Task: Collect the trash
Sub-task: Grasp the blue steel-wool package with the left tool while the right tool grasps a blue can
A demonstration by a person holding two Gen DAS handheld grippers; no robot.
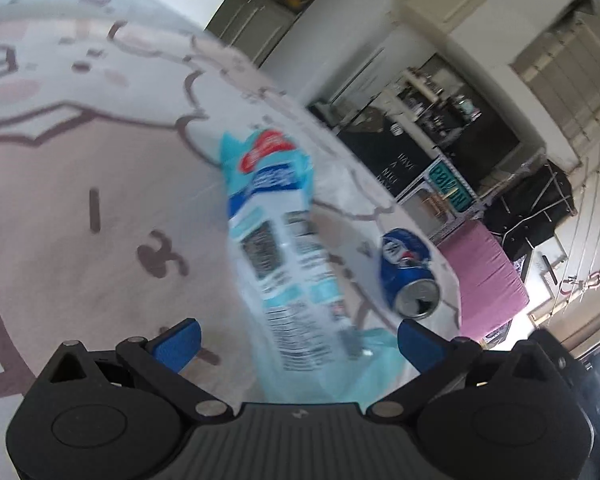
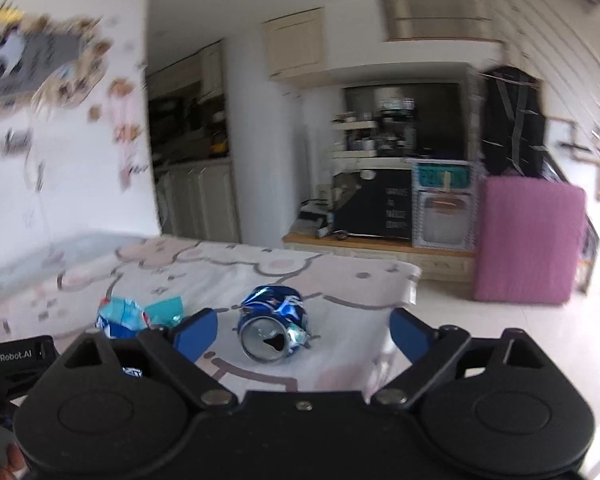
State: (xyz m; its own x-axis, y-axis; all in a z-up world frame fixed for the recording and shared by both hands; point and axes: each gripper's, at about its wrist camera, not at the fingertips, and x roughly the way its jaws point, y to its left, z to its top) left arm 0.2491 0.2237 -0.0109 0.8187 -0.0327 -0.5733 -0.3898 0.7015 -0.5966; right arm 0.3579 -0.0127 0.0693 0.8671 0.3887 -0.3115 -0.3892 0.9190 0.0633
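Blue crushed can [image 2: 274,326] and plastic wrapper [image 1: 278,240] are lying uncollected on the tabletop [image 1: 80,160]. Left gripper [image 1: 298,340] and right gripper [image 2: 302,334] are both hovering with jaws spread, holding nothing, so collecting looks barely begun.

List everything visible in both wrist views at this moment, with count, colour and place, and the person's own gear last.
crushed can: 1, blue with silver top, lying on the patterned cloth, open end toward the right camera.
snack wrapper: 1, light blue and white with a red logo, flat on the cloth, left of the can.
patterned cloth: 1, pale pink with brown outlines, covering the surface.
pink block: 1, pink, on the floor past the cloth's edge.
dark cabinet: 1, black with white lettering, far wall.
left claw: 1, black with blue fingers, open above the wrapper.
right claw: 1, black with blue fingers, open, facing the can.
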